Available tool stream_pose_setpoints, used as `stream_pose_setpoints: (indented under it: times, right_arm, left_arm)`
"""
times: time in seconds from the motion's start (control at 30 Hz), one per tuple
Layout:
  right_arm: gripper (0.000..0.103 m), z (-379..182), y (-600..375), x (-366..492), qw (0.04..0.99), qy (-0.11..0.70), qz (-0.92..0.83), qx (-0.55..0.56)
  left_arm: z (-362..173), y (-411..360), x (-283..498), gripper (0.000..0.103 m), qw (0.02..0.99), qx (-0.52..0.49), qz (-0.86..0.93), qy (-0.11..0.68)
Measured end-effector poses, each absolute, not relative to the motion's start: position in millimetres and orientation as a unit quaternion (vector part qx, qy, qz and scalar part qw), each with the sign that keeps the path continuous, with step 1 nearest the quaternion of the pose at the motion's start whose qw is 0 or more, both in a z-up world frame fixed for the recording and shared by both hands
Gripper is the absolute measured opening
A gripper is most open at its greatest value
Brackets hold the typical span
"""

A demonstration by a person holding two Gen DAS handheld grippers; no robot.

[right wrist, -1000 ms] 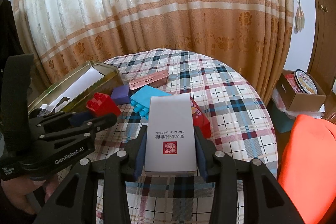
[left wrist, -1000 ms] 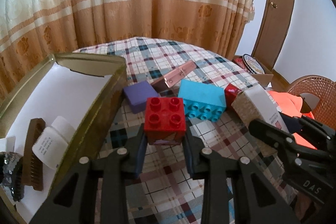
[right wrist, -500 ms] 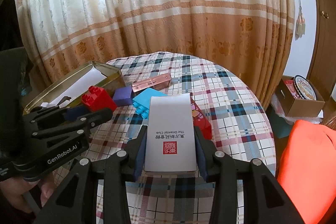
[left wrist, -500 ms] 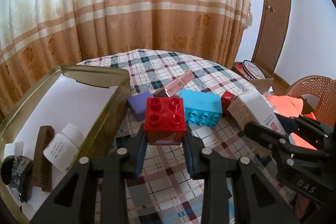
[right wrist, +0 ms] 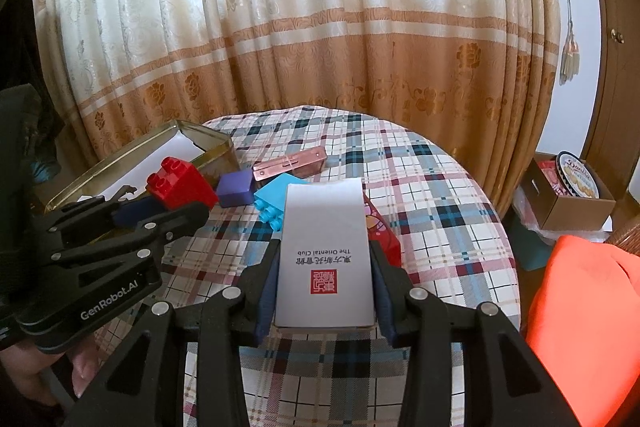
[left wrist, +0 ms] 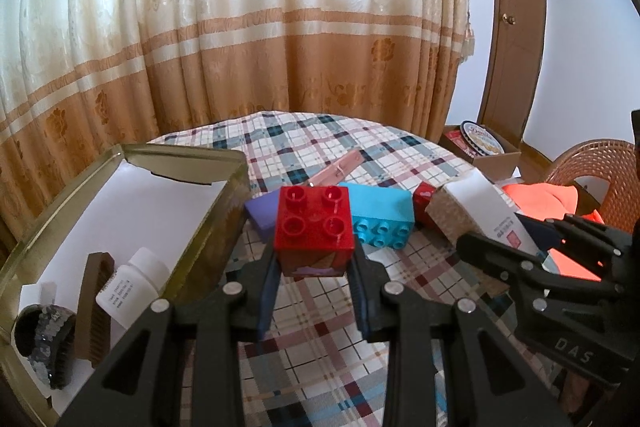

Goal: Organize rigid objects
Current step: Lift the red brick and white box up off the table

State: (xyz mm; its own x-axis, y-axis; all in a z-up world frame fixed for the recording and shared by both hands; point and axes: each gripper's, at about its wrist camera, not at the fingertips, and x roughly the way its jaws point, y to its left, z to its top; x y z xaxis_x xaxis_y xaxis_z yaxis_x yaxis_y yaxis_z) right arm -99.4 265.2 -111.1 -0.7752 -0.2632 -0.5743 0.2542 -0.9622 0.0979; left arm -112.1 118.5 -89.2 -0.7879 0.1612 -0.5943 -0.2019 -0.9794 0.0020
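My left gripper (left wrist: 314, 267) is shut on a red toy brick (left wrist: 313, 223) and holds it above the plaid table, just right of the open gold tin (left wrist: 224, 163). My right gripper (right wrist: 324, 275) is shut on a white card box (right wrist: 325, 247) with a red seal, held above the table. The brick (right wrist: 180, 183) and left gripper also show in the right wrist view; the box (left wrist: 486, 211) shows in the left wrist view. A blue brick (left wrist: 382, 217), a purple block (left wrist: 260, 213), a copper hinge (left wrist: 340, 169) and a red packet (right wrist: 380, 227) lie on the table.
The tin holds a white pill bottle (left wrist: 132, 287), a brown comb (left wrist: 94, 311) and a dark sequined clip (left wrist: 44, 339). Curtains hang behind the round table (right wrist: 460, 227). A cardboard box (right wrist: 572, 195) with a cookie tin, orange cloth (right wrist: 580, 327) and a wicker chair (left wrist: 600, 171) stand right.
Both grippers have risen a little with their loads still held; the table objects sit lower and farther in both views. Nothing was let go.
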Motion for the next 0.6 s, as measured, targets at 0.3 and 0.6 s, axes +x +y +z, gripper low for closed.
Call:
stream_pose_setpoints:
  times: [0.3, 0.6]
  right_arm:
    - [0.044, -109.8, 265.3, -97.5, 0.136, -0.007, -0.944, 0.3]
    - [0.044, -107.3, 264.7, -95.4, 0.135, -0.002, -0.947, 0.293]
  left_arm:
    - [-86.6, 119.8, -107.9, 0.031, 0.097, -0.302, 0.948, 0.037]
    - [-84.9, 119.8, -104.1, 0.031, 0.097, -0.293, 0.95, 0.041]
